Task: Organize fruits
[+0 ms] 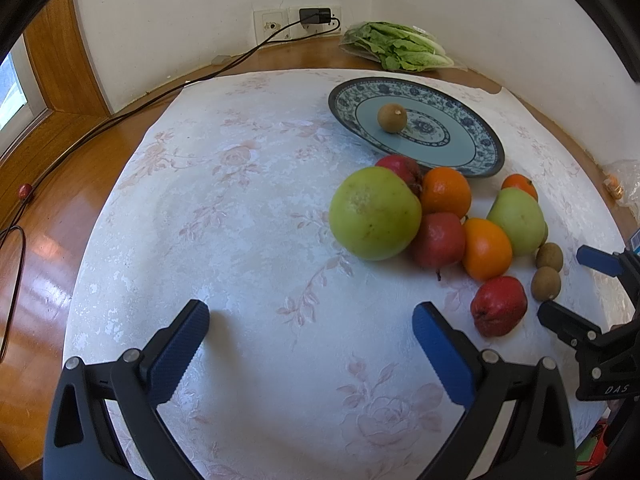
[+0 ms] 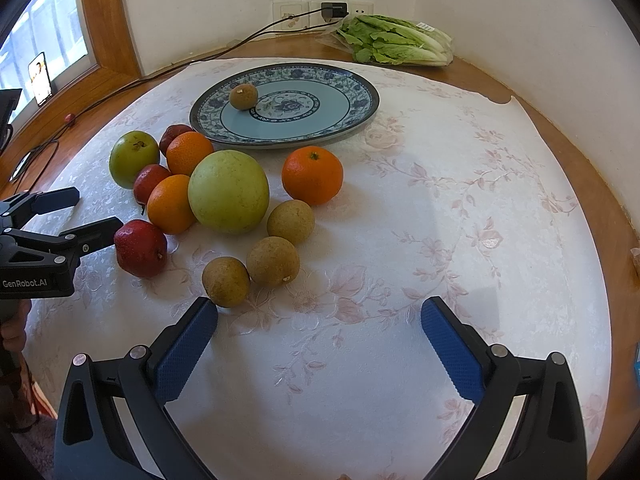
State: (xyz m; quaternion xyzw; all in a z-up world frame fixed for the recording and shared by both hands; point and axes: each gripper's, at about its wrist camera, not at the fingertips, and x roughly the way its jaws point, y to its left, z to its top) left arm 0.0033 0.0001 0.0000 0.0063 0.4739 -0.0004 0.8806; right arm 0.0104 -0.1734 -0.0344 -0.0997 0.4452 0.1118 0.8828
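While you hold both grippers low at the near edge of the table, nothing is gripped.

Left gripper (image 1: 310,320): your jaws stand wide apart and empty, over bare cloth left of the fruit.

Right gripper (image 2: 319,316): your jaws are spread wide and hold nothing; the left fingertip (image 2: 206,308) sits just beside the nearest small brown fruit (image 2: 225,281), and I cannot tell if they touch.

Plate (image 2: 360,92): blue patterned, toward the far edge of the table, with one small brown fruit on plate (image 2: 243,96) already on it.

Fruit pile (image 2: 192,184): between the plate and the near edge; green apples, oranges, red fruits and small brown fruits, many touching.

Large green apple (image 2: 228,191): it leans against an orange (image 2: 170,204) and sits near two brown fruits.

Lone orange (image 2: 312,175): apart from the pile, just in front of the plate.

Tablecloth (image 2: 460,220): pale floral, covering a round wooden table.

Lettuce (image 2: 396,42): bagged, at the far edge by the wall.

Risk: the fruits are round and crowded, so nudging one could likely roll its neighbours toward the table edge.

Risk: your two grippers are near each other by the red fruit (image 2: 141,247); both reaching there could collide.
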